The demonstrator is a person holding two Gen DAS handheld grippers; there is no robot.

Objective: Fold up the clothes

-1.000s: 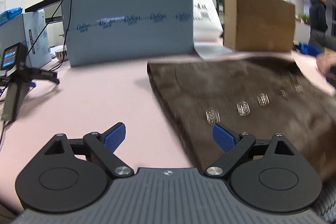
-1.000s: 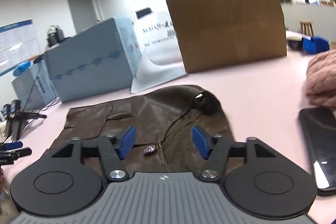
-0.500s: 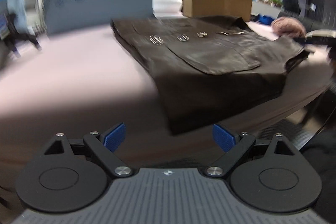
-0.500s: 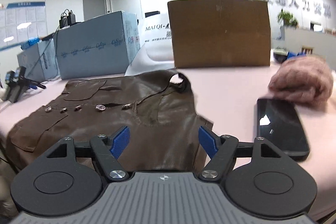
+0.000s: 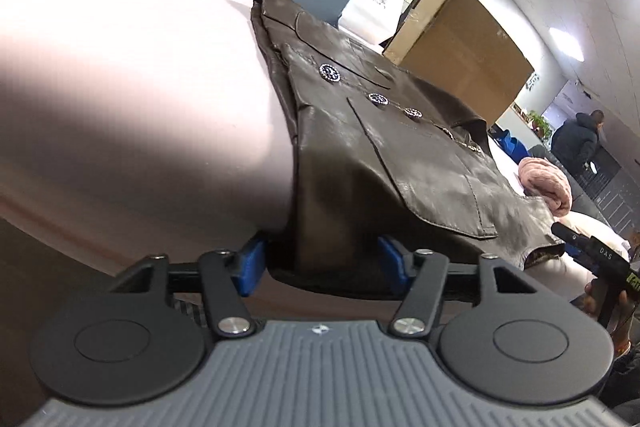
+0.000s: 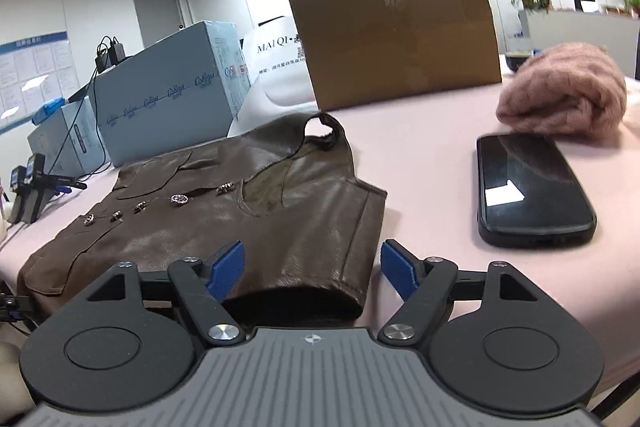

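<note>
A brown leather vest point(image 5: 384, 143) with metal buttons lies on the pink table point(image 5: 120, 67), its near edge hanging over the table's front edge. My left gripper point(image 5: 322, 261) is open, with the vest's hanging corner between its blue pads. In the right wrist view the vest point(image 6: 240, 211) lies flat, its armhole edge folded over the table front. My right gripper point(image 6: 312, 269) is open, and that edge sits between its blue pads. The right gripper also shows at the right of the left wrist view point(image 5: 592, 255).
A black phone point(image 6: 528, 187) lies right of the vest, with a pink knit garment point(image 6: 568, 91) behind it. A brown cardboard box point(image 6: 396, 35), a blue box point(image 6: 168, 87) and a white bag point(image 6: 276, 67) stand at the back. Camera gear point(image 6: 32, 187) sits far left.
Both grippers have dropped down to the table's front edge and closed in on the vest's near edge. The vest's edge now lies between each pair of pads. Both stay open.
</note>
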